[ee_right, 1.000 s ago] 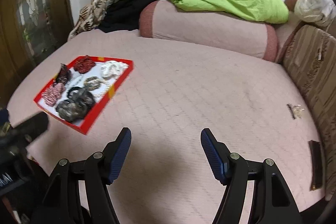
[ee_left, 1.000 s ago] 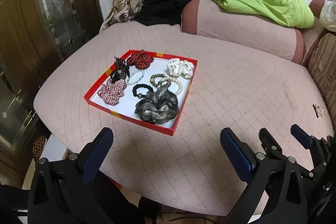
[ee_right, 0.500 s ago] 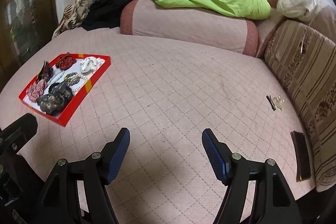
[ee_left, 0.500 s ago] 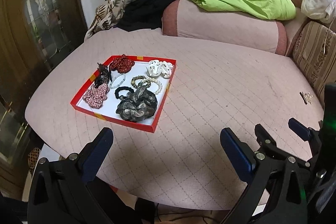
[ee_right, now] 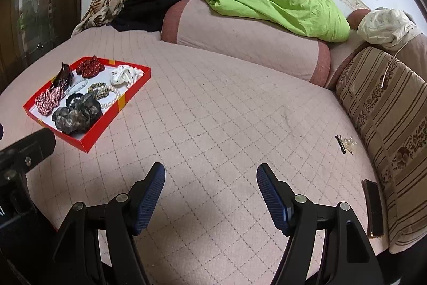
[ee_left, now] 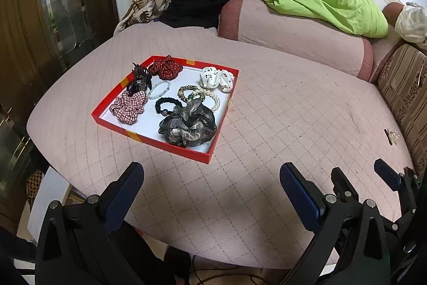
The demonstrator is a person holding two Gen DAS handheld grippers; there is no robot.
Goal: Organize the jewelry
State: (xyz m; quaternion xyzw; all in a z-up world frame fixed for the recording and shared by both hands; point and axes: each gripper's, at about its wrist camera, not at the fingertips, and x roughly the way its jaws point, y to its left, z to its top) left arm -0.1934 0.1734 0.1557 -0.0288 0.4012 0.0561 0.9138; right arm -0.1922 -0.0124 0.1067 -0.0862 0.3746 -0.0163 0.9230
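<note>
Grippers nearest the viewer: left hand-held gripper [ee_left: 212, 184] and right hand-held gripper [ee_right: 210, 184] both hover over the quilted pink bed [ee_right: 213, 108], jaws wide apart, nothing between them. Beyond the right one, a small hair clip [ee_right: 345, 144] lies alone near the striped cushion [ee_right: 387, 111], its dark bar running roughly near-to-far, pale beads on its right. Farther left, the red tray [ee_left: 202, 155] already holds scrunchies and bracelets. Step in hand, by judgement: approach to the last stray piece. Next move calls for reaching right, aligning the jaws across the bar, closing low on the cover.
</note>
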